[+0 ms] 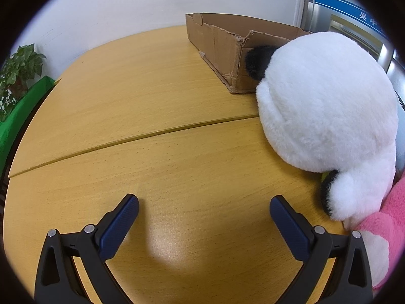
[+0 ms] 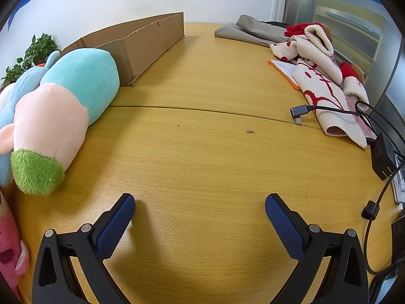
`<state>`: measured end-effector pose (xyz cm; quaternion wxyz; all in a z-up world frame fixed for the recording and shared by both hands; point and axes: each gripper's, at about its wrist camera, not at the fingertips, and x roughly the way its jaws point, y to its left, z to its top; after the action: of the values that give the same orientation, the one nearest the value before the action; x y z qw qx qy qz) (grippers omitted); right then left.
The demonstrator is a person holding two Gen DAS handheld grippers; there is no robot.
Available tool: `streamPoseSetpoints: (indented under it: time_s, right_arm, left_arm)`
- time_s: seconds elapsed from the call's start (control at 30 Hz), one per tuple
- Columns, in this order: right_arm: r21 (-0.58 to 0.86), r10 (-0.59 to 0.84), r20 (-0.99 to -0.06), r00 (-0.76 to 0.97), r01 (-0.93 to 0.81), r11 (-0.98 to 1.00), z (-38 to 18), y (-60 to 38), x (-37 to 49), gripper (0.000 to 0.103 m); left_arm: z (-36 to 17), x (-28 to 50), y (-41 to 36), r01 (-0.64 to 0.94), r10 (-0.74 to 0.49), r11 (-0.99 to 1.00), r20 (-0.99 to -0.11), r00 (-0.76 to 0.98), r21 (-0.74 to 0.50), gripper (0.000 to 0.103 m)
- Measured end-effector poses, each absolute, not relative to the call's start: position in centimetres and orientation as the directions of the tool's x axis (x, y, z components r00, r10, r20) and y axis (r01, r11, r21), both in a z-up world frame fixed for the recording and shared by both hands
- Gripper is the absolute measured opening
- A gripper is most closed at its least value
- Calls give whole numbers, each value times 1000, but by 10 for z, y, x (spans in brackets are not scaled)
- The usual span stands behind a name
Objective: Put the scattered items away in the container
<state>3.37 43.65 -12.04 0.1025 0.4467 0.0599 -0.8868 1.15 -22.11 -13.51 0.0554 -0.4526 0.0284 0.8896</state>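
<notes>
A low cardboard box [image 1: 222,50] lies at the far side of the wooden table [image 1: 152,101]; it also shows in the right wrist view [image 2: 141,43]. A white plush panda [image 1: 329,111] sits in front of the box at the right, with a pink plush toy [image 1: 384,230] beside it. My left gripper [image 1: 203,204] is open and empty, left of the panda. In the right wrist view a teal, pink and green plush toy [image 2: 63,111] lies at the left next to the box, and a pink plush [image 2: 10,248] shows at the left edge. My right gripper [image 2: 200,202] is open and empty over bare table.
A pile of cream and red knitted clothes [image 2: 326,76] and a grey bag [image 2: 250,30] lie at the right. A USB cable [image 2: 303,112], a black charger [image 2: 382,157] and wires sit at the right edge. A potted plant [image 1: 17,68] stands beyond the table's left edge.
</notes>
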Motion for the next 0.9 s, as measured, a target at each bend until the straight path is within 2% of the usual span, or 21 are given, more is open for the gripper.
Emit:
streamPoseSetpoints:
  time_s: [0.5,0.7,0.83,0.9]
  right_arm:
    - [-19,-132,-805,-579,248,-969,-120,433,32,103]
    - [-22,-51,-804,-592,116,-993,-119,429,39,103]
    - [-26,-42,-822,-568,110,-994,-107,411,66,103]
    - [-28,-61,-770,-635,130,-991,-79,402,92,103]
  left_arm:
    - [-134,15,-218,-114,67,-994,-808,-586,0,103]
    - [-134,37,-219,-23,19,-1000,-810,-586,-7,102]
    - [-101,74,-215,6,54,-997,-732,-679,-79,99]
    - [-73,93,-205,2,80,-993,-683,-726,-118,99]
